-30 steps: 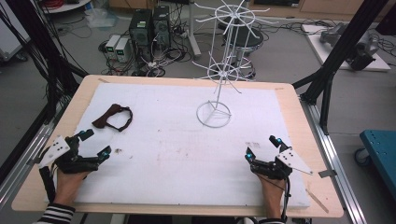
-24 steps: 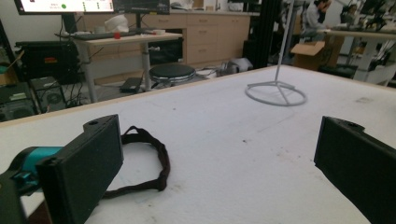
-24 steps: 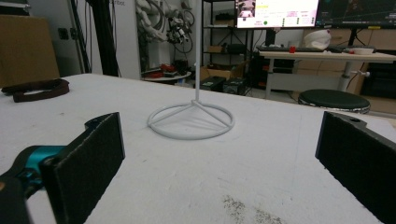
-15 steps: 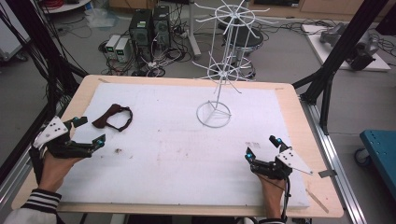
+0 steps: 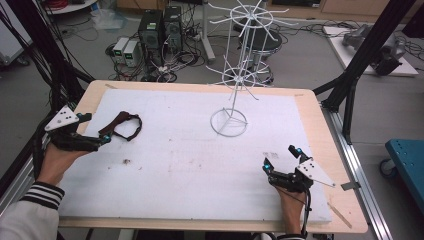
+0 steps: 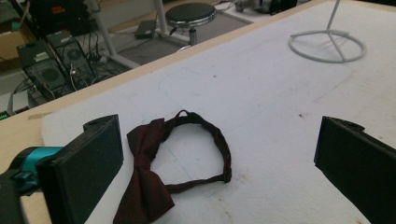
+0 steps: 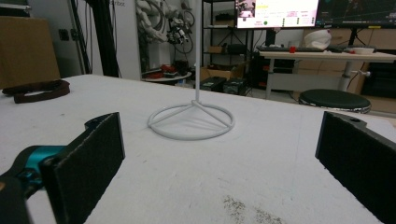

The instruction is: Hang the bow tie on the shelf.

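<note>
**benchwatcher:** So, how many things are actually on that tabletop [image 5: 200, 165]?

**gripnerd:** Just two that I count. One dark red bow tie [image 6: 154, 186] with its neck strap looped out in a ring, lying flat on the white mat [image 5: 175, 200] near the left edge. And one white wire display stand [image 5: 235, 80], round base sitting toward the far middle of the mat, well apart from the tie.

**benchwatcher:** And the grippers?

**gripnerd:** Two of them, one per hand. The left hand-held gripper [image 5: 102, 140] is right at the bow tie, jaws spread wide, the bow end sitting between them close to one jaw. Can't tell if it's touching, and nothing is clamped. The right hand-held gripper [image 5: 282, 157] is down at the near right of the mat, jaws also wide apart, holding nothing, pointed toward the stand's base.
</note>
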Motion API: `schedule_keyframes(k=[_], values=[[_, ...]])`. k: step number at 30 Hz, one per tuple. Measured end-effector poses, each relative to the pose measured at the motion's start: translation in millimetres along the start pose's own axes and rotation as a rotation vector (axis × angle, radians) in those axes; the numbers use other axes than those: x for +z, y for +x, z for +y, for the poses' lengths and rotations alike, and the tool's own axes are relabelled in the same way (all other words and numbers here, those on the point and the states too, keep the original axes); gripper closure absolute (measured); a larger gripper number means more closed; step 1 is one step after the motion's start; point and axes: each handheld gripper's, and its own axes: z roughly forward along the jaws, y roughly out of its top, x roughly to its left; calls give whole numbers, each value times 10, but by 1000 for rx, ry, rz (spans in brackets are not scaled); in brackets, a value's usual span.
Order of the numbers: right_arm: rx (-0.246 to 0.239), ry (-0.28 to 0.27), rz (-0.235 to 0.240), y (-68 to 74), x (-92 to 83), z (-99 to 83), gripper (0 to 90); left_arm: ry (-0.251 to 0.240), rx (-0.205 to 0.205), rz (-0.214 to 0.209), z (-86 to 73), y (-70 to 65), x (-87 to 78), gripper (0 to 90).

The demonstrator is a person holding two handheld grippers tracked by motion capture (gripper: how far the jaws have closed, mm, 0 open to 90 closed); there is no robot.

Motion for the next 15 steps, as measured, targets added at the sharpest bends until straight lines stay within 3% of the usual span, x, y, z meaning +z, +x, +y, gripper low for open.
schedule_keyframes(k=[3, 6, 8, 15], values=[[-1, -1, 0, 0, -1, 0, 5, 37, -11, 13, 32, 64, 73, 17], [0, -1, 1, 0, -1, -1, 5, 106, -12, 20, 60, 137, 150, 17], [0, -1, 0, -1, -1, -1, 5, 139, 4, 23, 85, 174, 190, 17], [4, -4, 0, -2, -6, -3, 5, 216, -2, 31, 116, 289, 310, 17]])
